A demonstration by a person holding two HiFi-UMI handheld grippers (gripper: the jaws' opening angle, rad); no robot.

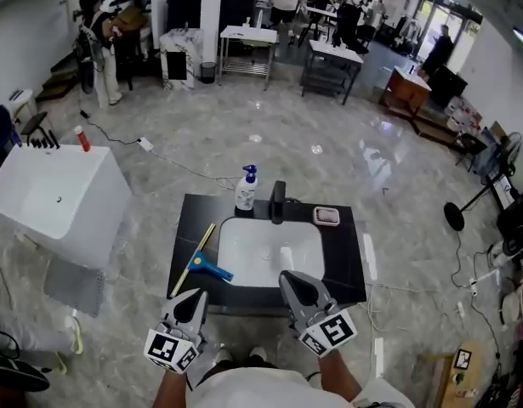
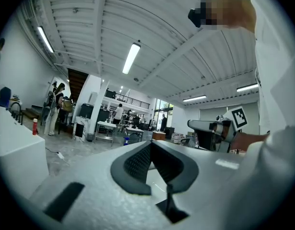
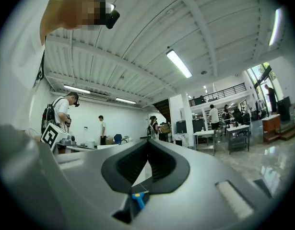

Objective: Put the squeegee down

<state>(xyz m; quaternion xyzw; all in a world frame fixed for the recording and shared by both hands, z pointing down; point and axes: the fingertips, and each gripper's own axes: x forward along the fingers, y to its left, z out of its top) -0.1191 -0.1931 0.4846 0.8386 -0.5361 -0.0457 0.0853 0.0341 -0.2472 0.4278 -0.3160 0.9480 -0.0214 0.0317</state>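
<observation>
Squeegee (image 1: pixel 200 264): lying flat on the black counter (image 1: pixel 346 257), let go, just ahead of the left fingertips and a little to their right.
Long axis: yellow strip running diagonally away from the fingers, near end by the counter's front-left edge, far end toward the soap bottle (image 1: pixel 246 189); blue handle branching off toward the right gripper's side, over the rim of the white basin (image 1: pixel 270 249).
Left gripper (image 1: pixel 196 296): jaws pressed together with nothing between them; the nearer of the two to the squeegee, not gripping it.
Right gripper (image 1: pixel 291 277): jaws likewise closed on nothing; tips at the counter's front edge, squeegee off to their left past the basin corner.
Task standing: judged complete, with the squeegee resting on the counter and no finger on it.
Coming move: probably only a retreat toward the body; squeegee ahead of both sets of fingers, so nothing to snag behind them.
Hard to make out: gap in height between the strip's near end and the left tips. Small blue-and-yellow bit low under the closed jaws in the right gripper view (image 3: pixel 137 198), likely the squeegee, too small to confirm. No squeegee visible in the left gripper view.
</observation>
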